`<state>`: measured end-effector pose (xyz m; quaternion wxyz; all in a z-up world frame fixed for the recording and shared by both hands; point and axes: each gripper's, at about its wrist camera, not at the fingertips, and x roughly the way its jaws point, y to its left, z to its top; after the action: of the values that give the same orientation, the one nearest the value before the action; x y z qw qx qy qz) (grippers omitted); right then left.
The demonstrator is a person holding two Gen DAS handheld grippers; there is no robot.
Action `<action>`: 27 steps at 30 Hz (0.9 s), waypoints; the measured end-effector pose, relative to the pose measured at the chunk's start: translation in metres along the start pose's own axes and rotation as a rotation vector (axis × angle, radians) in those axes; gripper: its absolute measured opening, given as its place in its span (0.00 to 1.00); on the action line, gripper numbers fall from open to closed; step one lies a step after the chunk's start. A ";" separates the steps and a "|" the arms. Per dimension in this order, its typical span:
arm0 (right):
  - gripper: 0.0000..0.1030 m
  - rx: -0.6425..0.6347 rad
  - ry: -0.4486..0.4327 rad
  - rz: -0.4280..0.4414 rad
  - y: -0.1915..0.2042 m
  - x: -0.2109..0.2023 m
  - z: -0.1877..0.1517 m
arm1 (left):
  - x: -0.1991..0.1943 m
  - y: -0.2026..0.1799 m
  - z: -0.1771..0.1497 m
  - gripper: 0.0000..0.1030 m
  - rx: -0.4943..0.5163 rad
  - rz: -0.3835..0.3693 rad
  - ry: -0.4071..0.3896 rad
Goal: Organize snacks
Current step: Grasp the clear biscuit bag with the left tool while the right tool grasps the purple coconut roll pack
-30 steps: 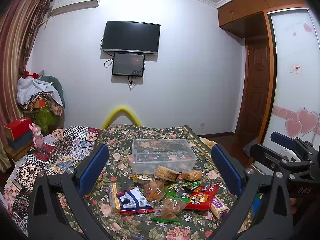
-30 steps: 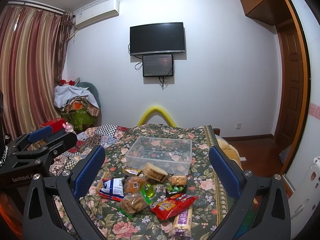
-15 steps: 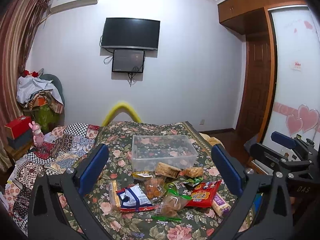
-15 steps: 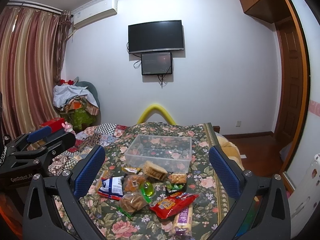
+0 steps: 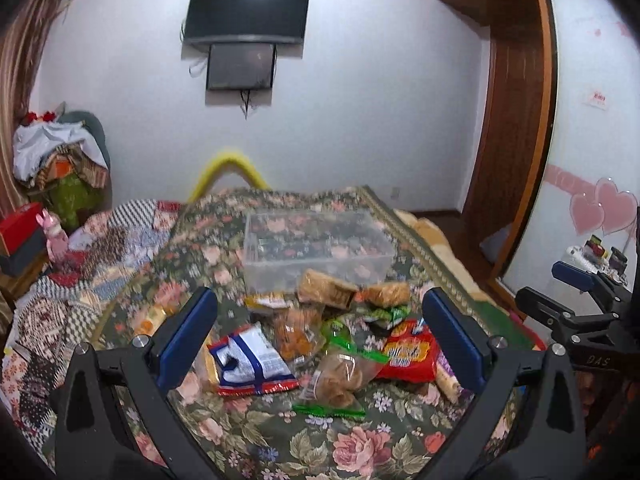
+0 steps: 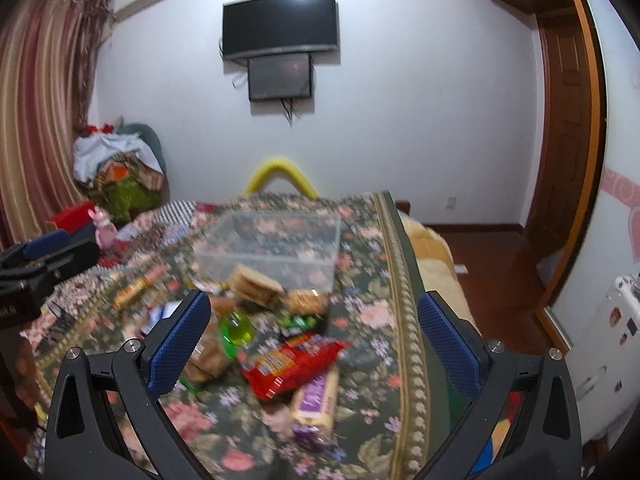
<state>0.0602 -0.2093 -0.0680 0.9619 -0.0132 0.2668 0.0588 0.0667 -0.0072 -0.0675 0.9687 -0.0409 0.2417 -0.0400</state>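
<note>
Snack pile (image 5: 320,344) crowds the near wall of the open-topped clear bin (image 5: 316,248); bedspread (image 5: 340,444) nearer lies bare.

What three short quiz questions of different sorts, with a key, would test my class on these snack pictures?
1. True or false: the clear plastic box already holds snacks.
2. Which packet lies nearest the right tool: A red crinkly packet, B blue-and-white packet?
3. Fill in: both tools are ___.

Key: 1 false, the box looks empty. 2 A. 3 open; the left tool grips nothing either.
</note>
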 end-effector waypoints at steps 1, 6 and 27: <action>1.00 0.003 0.014 -0.001 -0.003 0.003 -0.002 | 0.006 0.001 -0.002 0.98 -0.002 -0.003 0.017; 1.00 0.031 0.132 0.018 -0.019 0.028 -0.019 | 0.042 0.000 -0.018 0.85 0.022 -0.010 0.131; 0.70 0.099 0.433 0.143 -0.030 0.103 -0.074 | 0.137 0.004 -0.078 0.76 0.026 -0.114 0.452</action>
<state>0.1139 -0.2322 -0.1849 0.8750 0.0404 0.4698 0.1094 0.1511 -0.0212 -0.1999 0.8864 -0.0321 0.4494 -0.1061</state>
